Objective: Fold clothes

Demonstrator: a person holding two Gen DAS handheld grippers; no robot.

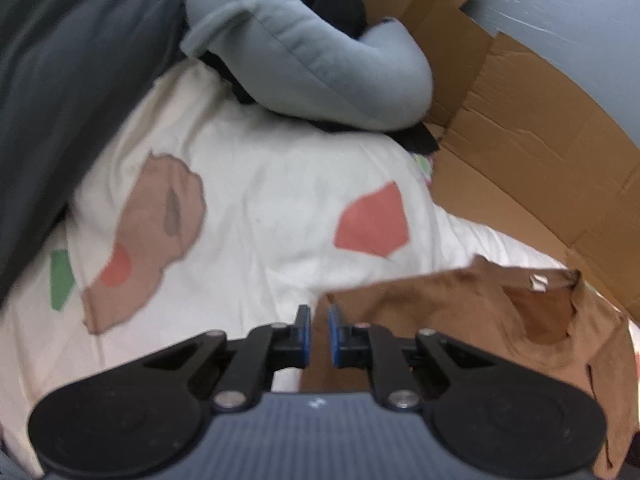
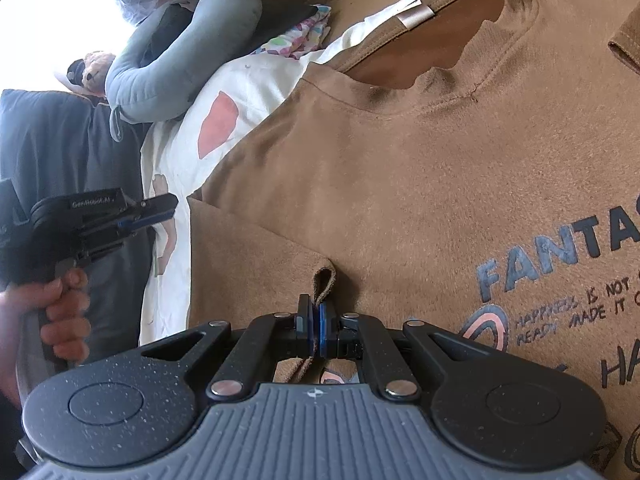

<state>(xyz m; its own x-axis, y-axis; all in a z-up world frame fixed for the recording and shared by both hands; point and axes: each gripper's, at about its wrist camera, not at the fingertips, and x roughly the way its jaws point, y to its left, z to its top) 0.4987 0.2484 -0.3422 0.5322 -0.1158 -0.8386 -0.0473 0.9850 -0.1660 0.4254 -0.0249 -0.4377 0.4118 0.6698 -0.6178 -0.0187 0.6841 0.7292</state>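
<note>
- So, no closed container was really seen, only flattened cardboard (image 1: 532,148) opened out along the far side of the bed, with nothing clearly sitting in it.
- A brown t-shirt (image 2: 400,184) was spread over the white quilt (image 1: 260,208), collar toward the cardboard, printed lettering visible on the chest.
- The right gripper (image 2: 316,320) was clamped tight on a small fold of the brown shirt's fabric, near the sleeve seam.
- The left gripper (image 1: 319,326) was seen with its jaws nearly together, only a thin slot left; nothing was clearly pinched, though the shirt's edge lay right under the tips. From the right wrist view it was held up clear of the quilt by a hand (image 2: 60,316).
- A grey-blue padded cushion (image 1: 312,52) was curled at the far end of the quilt, with a dark blanket (image 1: 68,92) bunched along one side.
- Open quilt was left between the shirt's edge and the dark blanket; the cardboard side was tight.
</note>
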